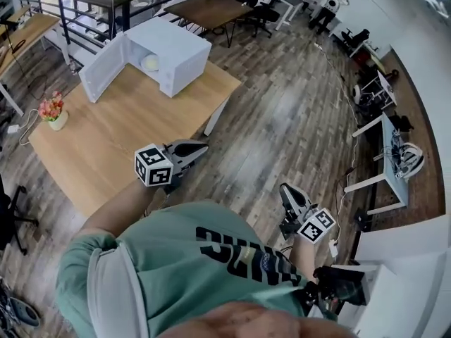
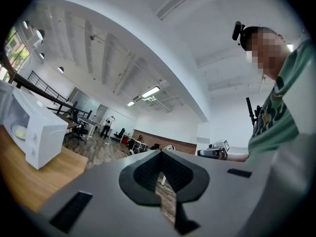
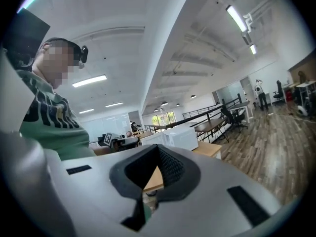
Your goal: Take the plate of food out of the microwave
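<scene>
Plate of food (image 1: pixel 150 63) sits inside the open microwave (image 1: pixel 184 55) on the wooden table (image 1: pixel 99 146), far and left of both tools. The left gripper (image 1: pixel 203 147) is nearer than the right gripper (image 1: pixel 286 190). Both have jaws together and empty.

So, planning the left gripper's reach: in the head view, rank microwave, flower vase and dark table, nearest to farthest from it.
From the left gripper:
1. Microwave, ahead and slightly left.
2. Flower vase, far left.
3. Dark table, at the back of the room.
</scene>
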